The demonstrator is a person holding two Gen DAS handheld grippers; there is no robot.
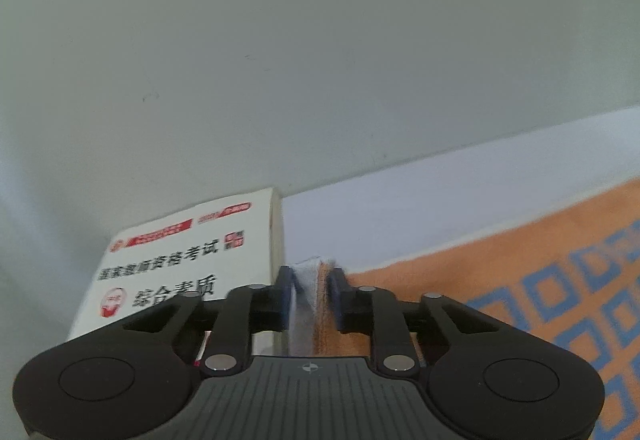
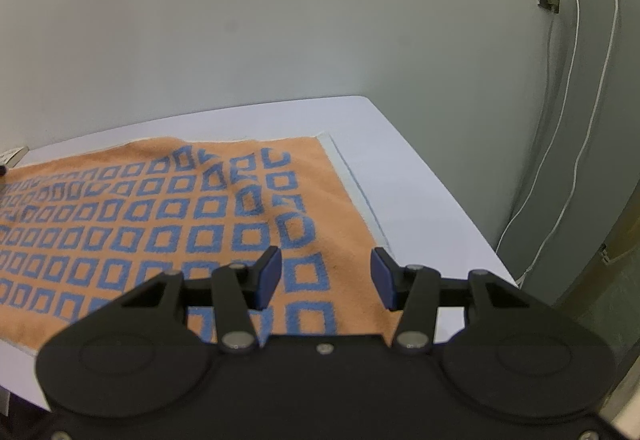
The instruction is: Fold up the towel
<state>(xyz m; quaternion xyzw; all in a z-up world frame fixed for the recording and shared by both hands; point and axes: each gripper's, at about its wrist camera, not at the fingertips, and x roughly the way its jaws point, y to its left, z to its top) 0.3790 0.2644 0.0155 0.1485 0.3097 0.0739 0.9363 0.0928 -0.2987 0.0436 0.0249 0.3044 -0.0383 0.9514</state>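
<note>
An orange towel (image 2: pixel 160 224) with blue square outlines lies spread on a white table (image 2: pixel 400 176). It also shows in the left wrist view (image 1: pixel 520 280). My left gripper (image 1: pixel 310 280) is shut on the towel's corner, whose pale underside (image 1: pixel 304 296) and orange face stand pinched between the fingers. My right gripper (image 2: pixel 326 276) is open and empty, just above the towel near its right edge, with a blue square between the jaws. The towel has a raised wrinkle (image 2: pixel 248 180) near its far right corner.
A thick white book (image 1: pixel 176 268) with red and black print stands just left of my left gripper. A grey wall is behind the table. The table's right edge (image 2: pixel 460 216) drops off; white cables (image 2: pixel 568 120) hang from a wall socket beside a grey cabinet (image 2: pixel 600 120).
</note>
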